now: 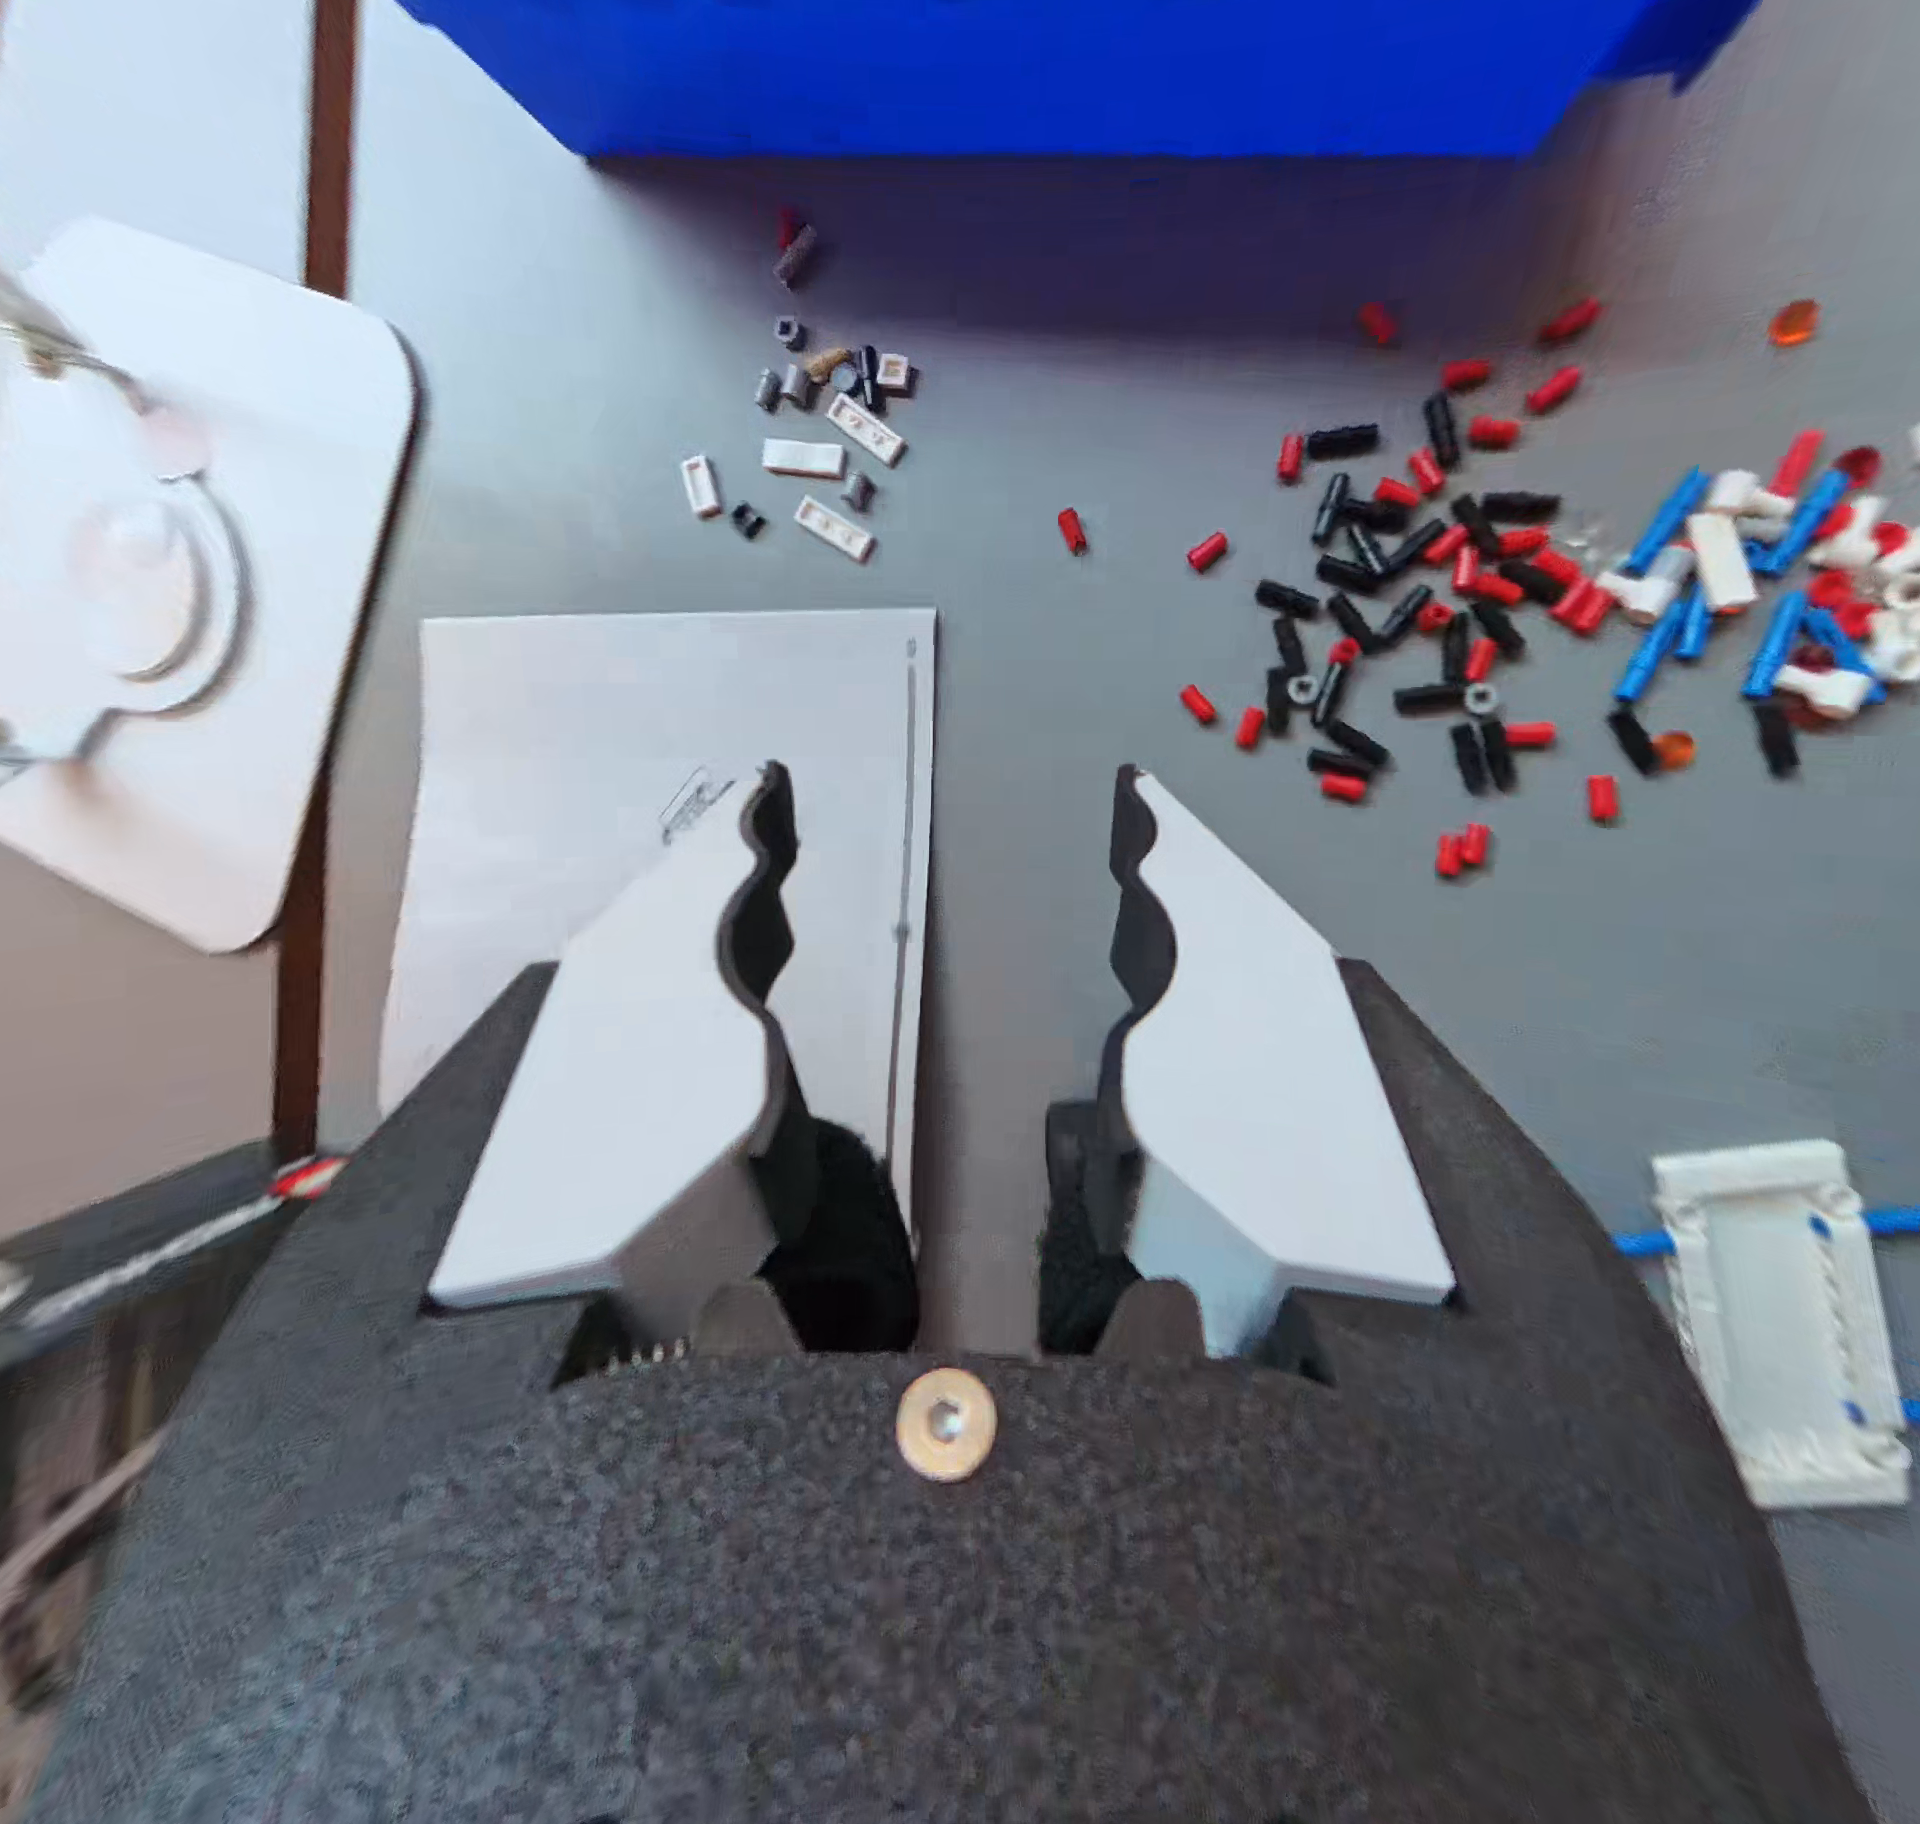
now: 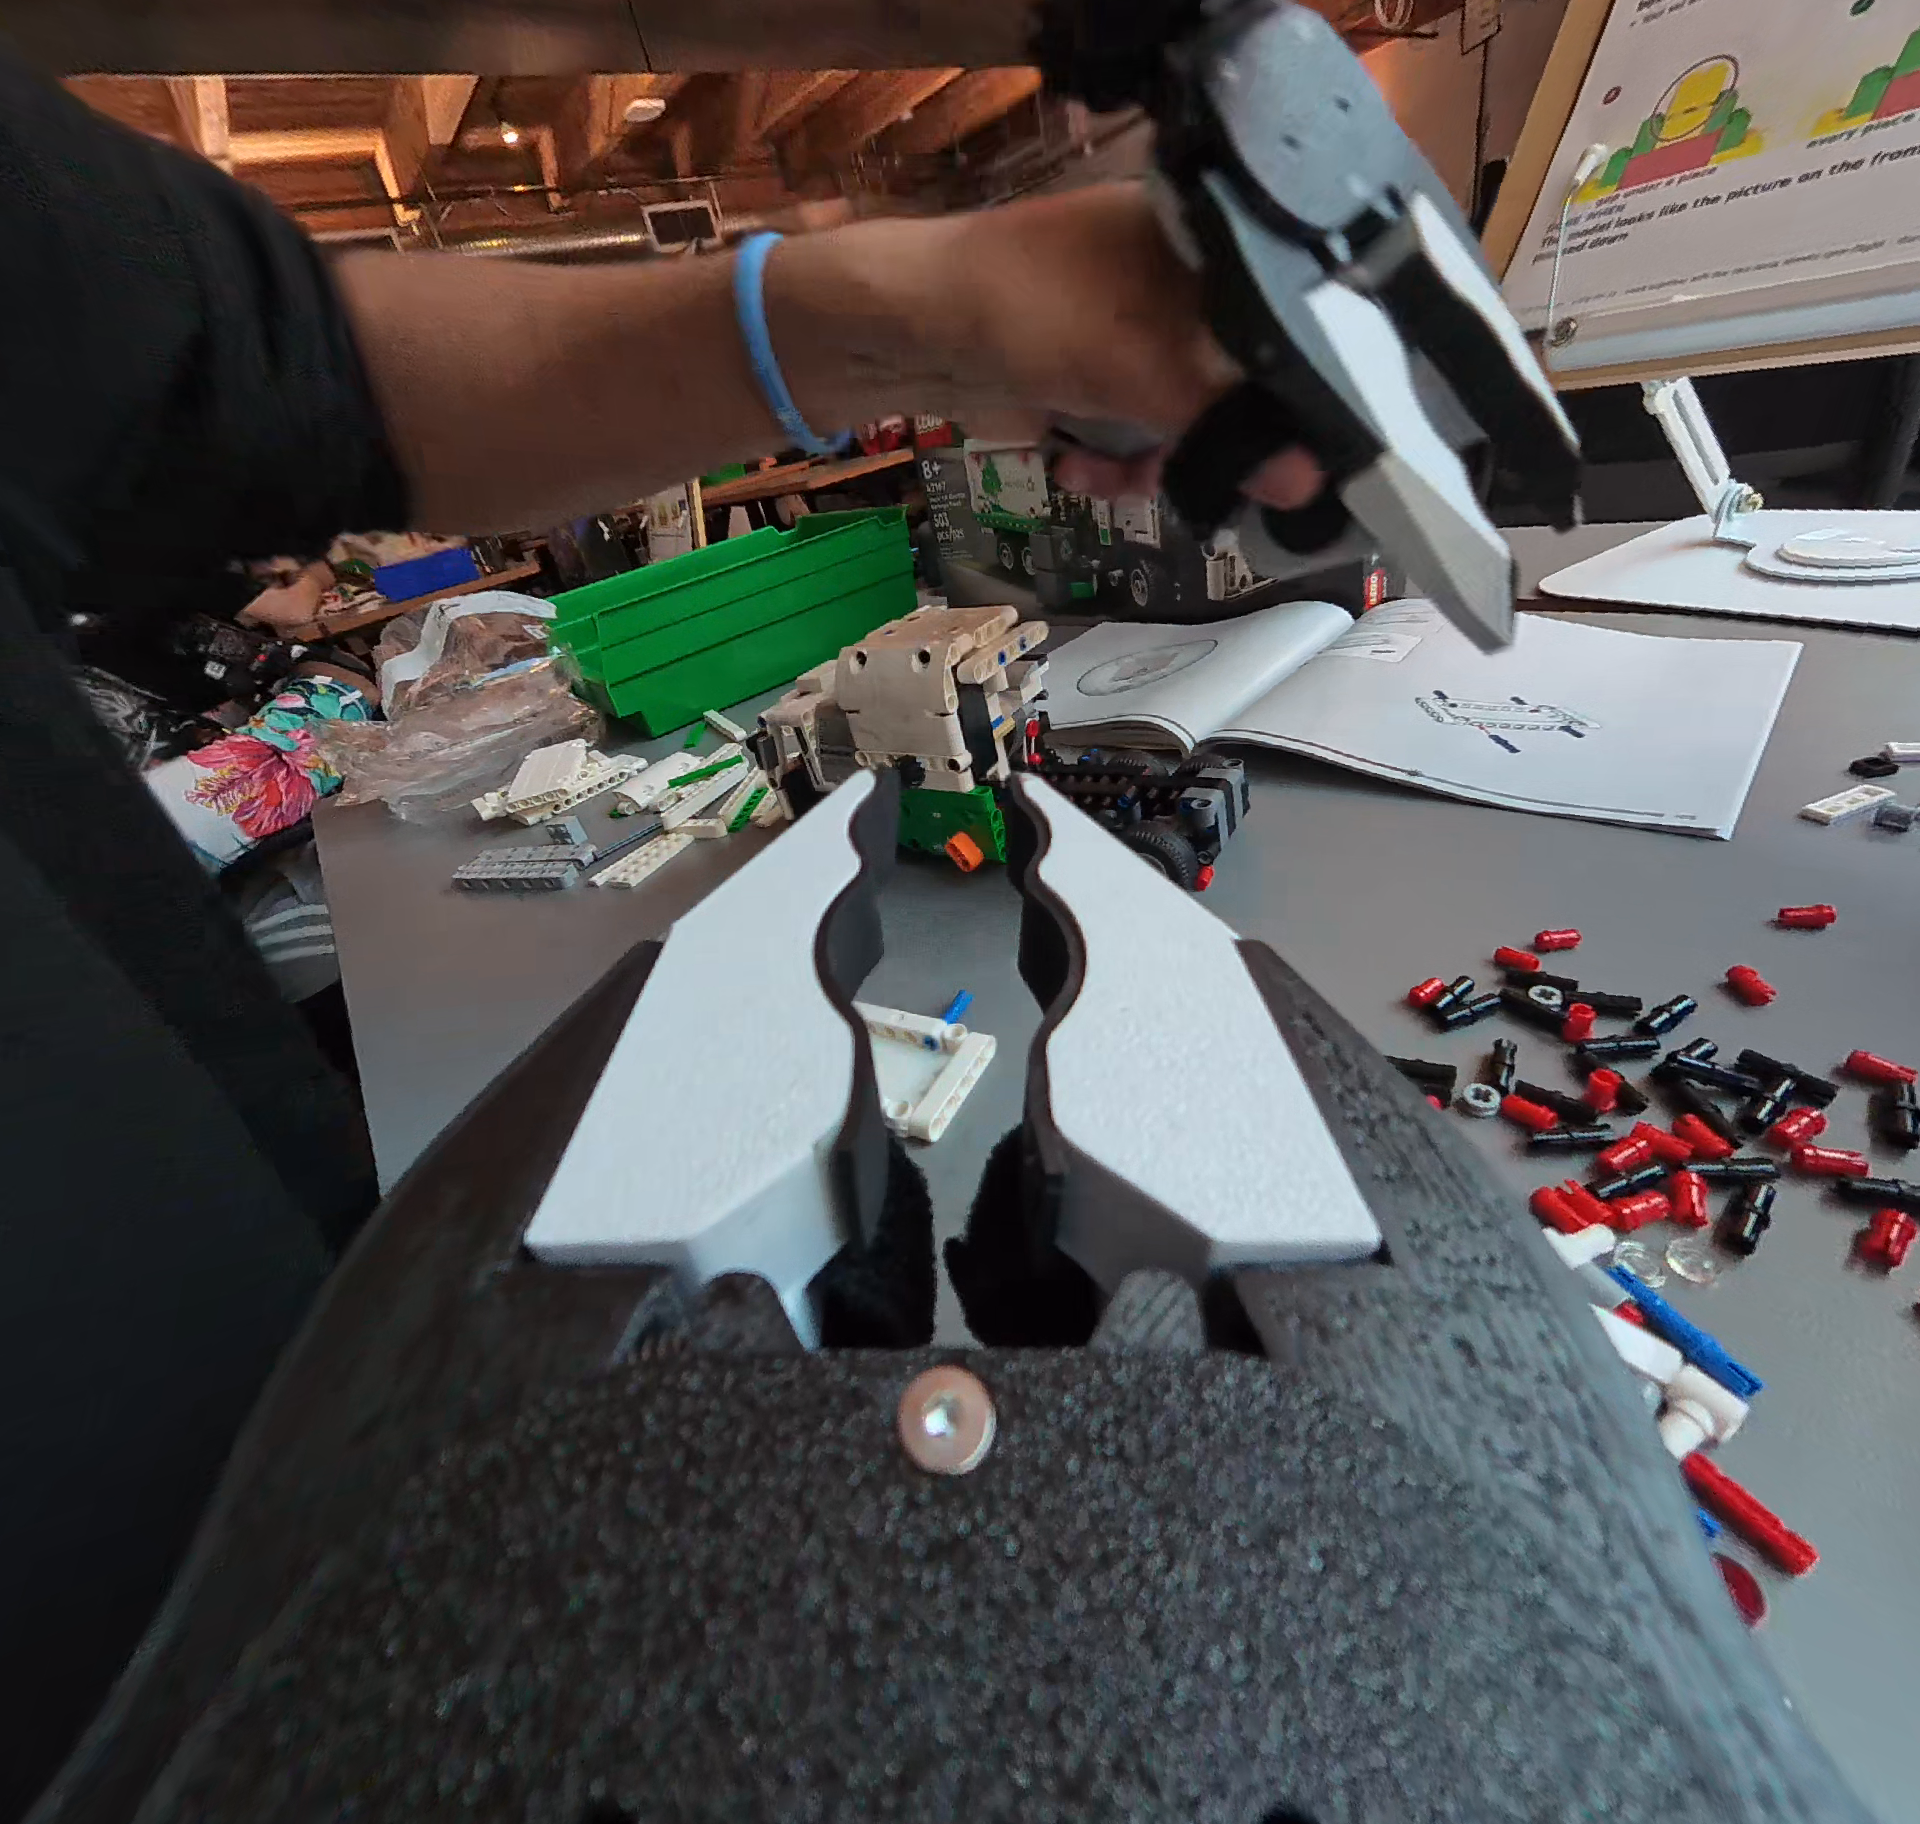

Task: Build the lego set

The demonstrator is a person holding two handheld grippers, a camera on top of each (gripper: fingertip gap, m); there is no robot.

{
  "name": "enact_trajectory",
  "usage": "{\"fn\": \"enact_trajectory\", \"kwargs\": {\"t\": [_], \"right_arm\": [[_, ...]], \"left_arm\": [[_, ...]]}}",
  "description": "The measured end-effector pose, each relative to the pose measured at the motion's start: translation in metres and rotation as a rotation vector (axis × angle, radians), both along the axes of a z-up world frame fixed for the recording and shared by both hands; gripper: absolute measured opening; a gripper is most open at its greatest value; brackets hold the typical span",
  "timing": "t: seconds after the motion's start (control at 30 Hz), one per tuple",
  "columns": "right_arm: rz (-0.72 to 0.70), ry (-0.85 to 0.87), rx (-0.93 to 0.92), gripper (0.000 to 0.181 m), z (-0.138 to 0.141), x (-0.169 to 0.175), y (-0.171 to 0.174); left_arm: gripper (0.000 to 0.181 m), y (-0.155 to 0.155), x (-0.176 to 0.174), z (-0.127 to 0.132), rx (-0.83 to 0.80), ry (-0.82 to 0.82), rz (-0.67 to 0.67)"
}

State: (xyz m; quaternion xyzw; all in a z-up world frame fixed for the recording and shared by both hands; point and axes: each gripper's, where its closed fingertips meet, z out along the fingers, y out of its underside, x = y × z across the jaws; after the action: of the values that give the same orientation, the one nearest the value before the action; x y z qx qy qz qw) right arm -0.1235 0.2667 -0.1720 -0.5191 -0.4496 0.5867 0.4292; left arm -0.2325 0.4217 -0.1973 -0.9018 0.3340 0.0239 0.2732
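My left gripper (image 1: 951,777) is open and empty, hovering over the right edge of the open instruction booklet (image 1: 675,735). It also shows in the right wrist view (image 2: 1517,559), held high above the booklet (image 2: 1455,725). My right gripper (image 2: 951,787) is open and empty, low over the grey table. It points at the partly built white, green and black model (image 2: 935,714). A white frame piece with blue pins (image 2: 925,1057) lies between its fingers' lines; it also shows in the left wrist view (image 1: 1777,1327). A pile of red and black pins (image 1: 1403,590) (image 2: 1662,1099) lies to the right.
A blue bin (image 1: 1039,18) stands at the table's far side. Small white and grey pieces (image 1: 831,434) lie beyond the booklet. A white stand base (image 1: 156,548) sits left. A green bin (image 2: 727,611), loose white beams (image 2: 582,777) and a set box (image 2: 1039,517) lie behind the model.
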Motion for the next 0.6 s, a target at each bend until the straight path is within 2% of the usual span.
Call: {"fn": "enact_trajectory", "kwargs": {"t": [0.1, 0.2, 0.27, 0.6], "right_arm": [[0.002, 0.022, -0.043, 0.02, 0.002, 0.003, 0.004], [0.023, 0.027, -0.076, 0.02, 0.002, 0.002, 0.006], [0.038, 0.026, -0.077, 0.02, 0.002, 0.001, 0.006], [0.094, 0.04, -0.113, 0.02, 0.004, 0.0, 0.002]], "left_arm": [[0.062, 0.039, 0.001, -0.049, -0.11, -0.024, -0.015], [0.06, 0.058, -0.007, -0.082, -0.138, -0.006, -0.009], [0.058, 0.065, -0.007, -0.084, -0.124, -0.054, 0.003], [0.046, 0.065, -0.03, -0.078, -0.098, -0.037, 0.042]]}}
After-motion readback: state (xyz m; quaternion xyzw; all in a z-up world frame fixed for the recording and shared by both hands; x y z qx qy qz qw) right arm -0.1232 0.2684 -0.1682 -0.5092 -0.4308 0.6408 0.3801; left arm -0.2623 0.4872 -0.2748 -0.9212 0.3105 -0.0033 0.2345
